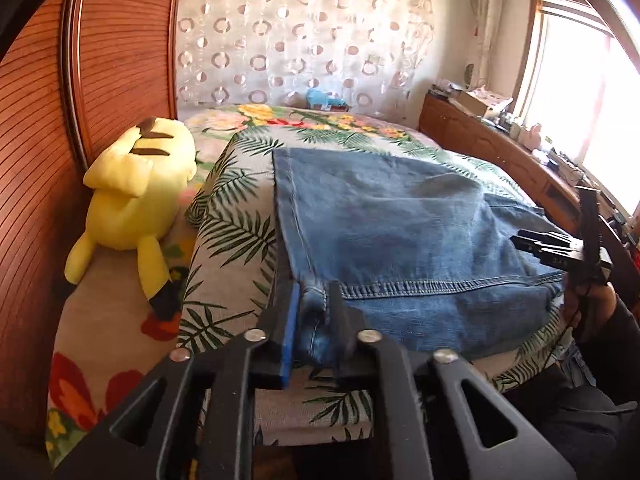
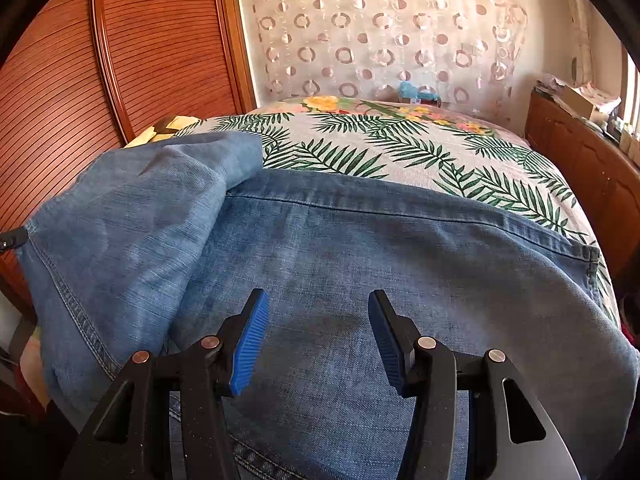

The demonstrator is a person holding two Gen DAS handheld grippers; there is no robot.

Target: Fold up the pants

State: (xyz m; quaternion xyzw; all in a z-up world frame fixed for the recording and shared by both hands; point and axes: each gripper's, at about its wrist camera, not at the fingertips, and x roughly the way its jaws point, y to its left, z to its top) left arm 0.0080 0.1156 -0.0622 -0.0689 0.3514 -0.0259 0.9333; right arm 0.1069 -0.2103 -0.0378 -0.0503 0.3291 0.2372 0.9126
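Blue denim pants [image 1: 400,232] lie on the bed, partly folded, with one layer turned over the other. My left gripper [image 1: 314,312] is shut on the pants at the near left hem corner. In the right wrist view the pants [image 2: 360,272] fill the foreground, with a folded flap [image 2: 132,216] raised at the left. My right gripper [image 2: 318,340] is open and empty just above the denim. It also shows at the right edge of the left wrist view [image 1: 560,248], held by a hand.
The bed has a leaf-print cover [image 2: 400,152]. A yellow plush toy [image 1: 132,196] lies at the bed's left by the wooden headboard [image 1: 48,160]. A wooden cabinet [image 1: 500,148] with clutter runs along the right under the window. A patterned curtain [image 2: 380,32] hangs behind.
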